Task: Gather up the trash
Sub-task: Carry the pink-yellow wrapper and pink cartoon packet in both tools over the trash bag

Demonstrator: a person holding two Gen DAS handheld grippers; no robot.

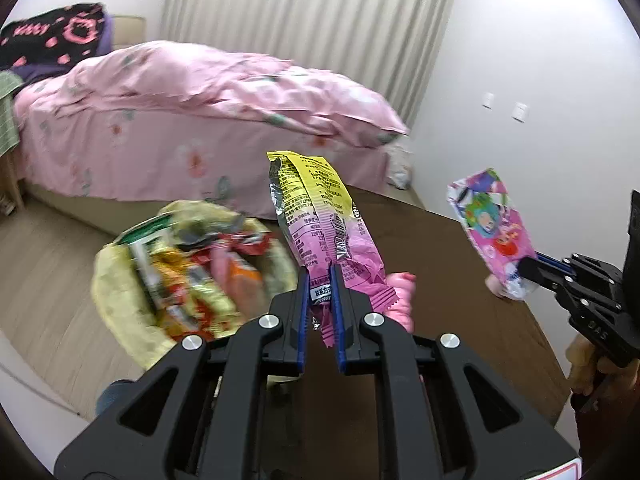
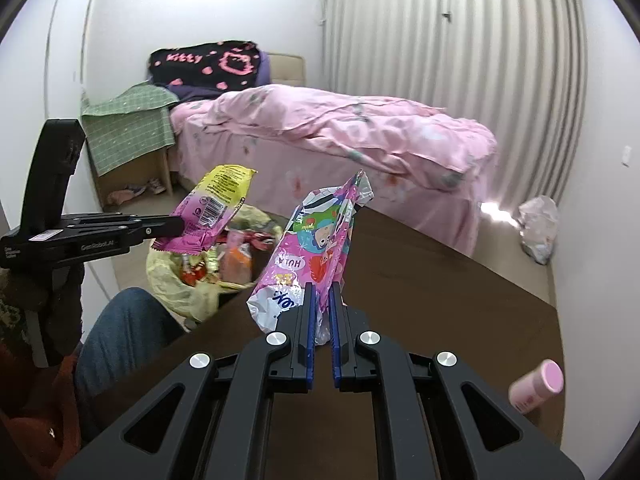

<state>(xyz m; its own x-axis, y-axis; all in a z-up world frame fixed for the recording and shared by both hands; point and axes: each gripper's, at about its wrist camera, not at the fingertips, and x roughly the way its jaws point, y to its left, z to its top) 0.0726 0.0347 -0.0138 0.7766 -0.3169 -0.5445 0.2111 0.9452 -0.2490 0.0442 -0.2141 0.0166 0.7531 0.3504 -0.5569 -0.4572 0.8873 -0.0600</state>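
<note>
My left gripper (image 1: 321,280) is shut on a yellow and pink snack wrapper (image 1: 316,212), held upright over the brown table's (image 1: 440,280) left edge. The wrapper also shows in the right wrist view (image 2: 212,208), in the left gripper (image 2: 176,226). My right gripper (image 2: 322,292) is shut on a pink cartoon wrapper (image 2: 312,248), which also shows in the left wrist view (image 1: 492,224), held by the right gripper (image 1: 524,268). A yellow trash bag (image 1: 120,292) full of wrappers sits open beside the table, left of the left gripper, and shows in the right wrist view (image 2: 176,284).
A pink bottle (image 2: 536,386) lies on the table at the right. A small pink object (image 1: 402,300) lies on the table behind the left gripper. A bed with pink bedding (image 1: 192,112) stands beyond. A crumpled white bag (image 2: 538,228) lies on the floor by the wall.
</note>
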